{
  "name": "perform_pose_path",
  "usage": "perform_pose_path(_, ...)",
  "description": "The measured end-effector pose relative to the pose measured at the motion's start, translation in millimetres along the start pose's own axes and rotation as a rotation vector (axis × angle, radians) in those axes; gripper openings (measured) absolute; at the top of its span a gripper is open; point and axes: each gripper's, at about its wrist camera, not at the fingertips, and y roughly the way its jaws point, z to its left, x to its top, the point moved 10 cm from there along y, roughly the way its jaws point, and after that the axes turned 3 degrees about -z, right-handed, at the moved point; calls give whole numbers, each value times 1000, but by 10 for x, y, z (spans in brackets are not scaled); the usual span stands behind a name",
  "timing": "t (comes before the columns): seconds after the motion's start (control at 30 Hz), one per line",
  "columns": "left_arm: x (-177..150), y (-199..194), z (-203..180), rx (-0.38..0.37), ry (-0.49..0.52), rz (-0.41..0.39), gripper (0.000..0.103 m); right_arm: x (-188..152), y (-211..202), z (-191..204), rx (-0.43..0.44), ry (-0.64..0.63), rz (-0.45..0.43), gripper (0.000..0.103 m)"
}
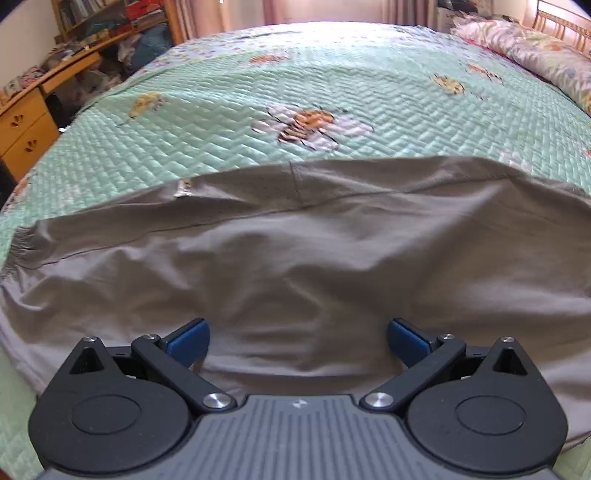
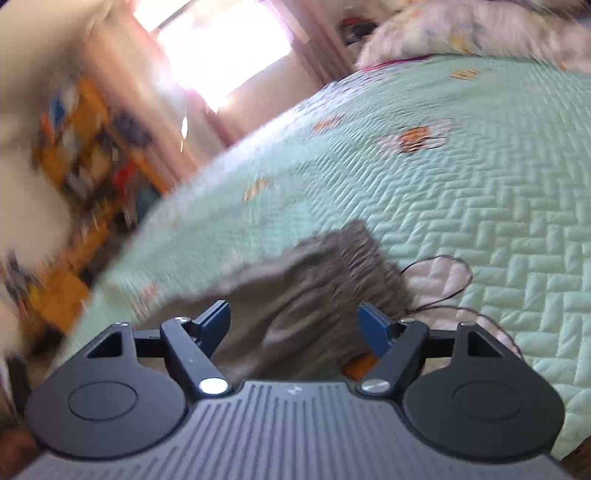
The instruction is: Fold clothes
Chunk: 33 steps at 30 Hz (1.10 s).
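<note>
Grey garment (image 1: 295,266) lies spread on the green quilt (image 1: 221,147) just ahead of the left claw (image 1: 297,341) — jaws spread, empty. Right claw (image 2: 293,325), also spread and gripping nothing, hangs over its gathered end (image 2: 332,273). Folding looks barely begun — no tidy fold shows.

Bedspread (image 1: 229,147): mint green, quilted in a herringbone pattern, spread over the bed ahead of the left claw. Bee motif (image 1: 310,125): orange and black with pale wings, stitched on the spread straight ahead of that claw. Floral duvet (image 1: 532,51): bunched at the far right. Wooden headboard (image 1: 561,22): behind the duvet. Bench (image 1: 26,122): orange wood with drawers, far left, cluttered on top. Bookshelf (image 1: 96,18): above it, packed. Curtains (image 1: 288,9): pale pink, far ahead.
</note>
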Motion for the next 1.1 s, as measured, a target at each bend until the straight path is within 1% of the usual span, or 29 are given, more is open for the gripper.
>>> perform_pose_path(0.03,19,-56,0,-1,-10,-18,102,36,-23,-27,-7,8,-11,77)
perform_pose_path(0.1,13,-203,-59,-26,-20,-55,102,83,-50,-40,-52,-75,-33,78)
perform_pose_path(0.13,-7,-269,-99,-36,-19,-68,102,71,-44,-6,-58,-117,-30,78)
perform_pose_path(0.17,-35,-326,-142,-42,-15,-78,102,42,-22,49,-35,-139,-18,78)
perform_pose_path(0.27,-143,-427,-270,-65,5,-94,102,-88,54,362,89,-224,11,73)
perform_pose_path(0.37,-206,-550,-460,-96,36,-114,102,-244,264,803,208,-343,80,61)
perform_pose_path(0.4,-206,-598,-546,-113,53,-127,102,-281,352,944,237,-384,104,53)
perform_pose_path(0.43,-195,-649,-645,-137,74,-143,102,-296,440,1053,249,-431,122,49)
perform_pose_path(0.47,-190,-689,-749,-160,100,-155,102,-306,552,1121,250,-475,144,39)
perform_pose_path(0.5,-191,-710,-856,-177,130,-161,102,-314,663,1188,251,-519,166,26)
perform_pose_path(0.53,-196,-713,-951,-185,156,-162,102,-319,770,1237,249,-558,187,20)
perform_pose_path(0.57,-201,-698,-1028,-191,174,-161,102,-311,869,1234,233,-579,206,11)
perform_pose_path(0.6,-205,-677,-1098,-197,188,-160,102,-294,966,1226,217,-598,221,8)
perform_pose_path(0.67,-224,-631,-1219,-209,212,-155,102,-220,1143,1160,184,-603,243,7)
perform_pose_path(0.7,-249,-593,-1242,-208,216,-143,102,-199,1233,1107,163,-601,264,5)
perform_pose_path(0.77,-307,-500,-1263,-200,221,-109,102,-219,1449,913,108,-588,334,3)
perform_pose_path(0.83,-366,-424,-1267,-189,219,-75,102,-207,1616,724,55,-548,368,0)
perform_pose_path(0.9,-408,-371,-1226,-172,212,-46,102,-139,1636,653,83,-449,392,1)
perform_pose_path(0.97,-430,-350,-1167,-179,186,-32,102,-42,1502,667,126,-397,366,2)
perform_pose_path(1.0,-435,-337,-1140,-185,172,-26,102,21,1415,689,138,-404,336,3)
perform_pose_path(1.03,-438,-319,-1117,-191,158,-17,102,100,1347,702,144,-410,308,7)
perform_pose_path(1.07,-441,-306,-1103,-193,148,-13,102,156,1312,680,147,-403,293,7)
perform_pose_path(1.1,-445,-304,-1100,-190,145,-12,102,174,1320,620,144,-392,297,7)
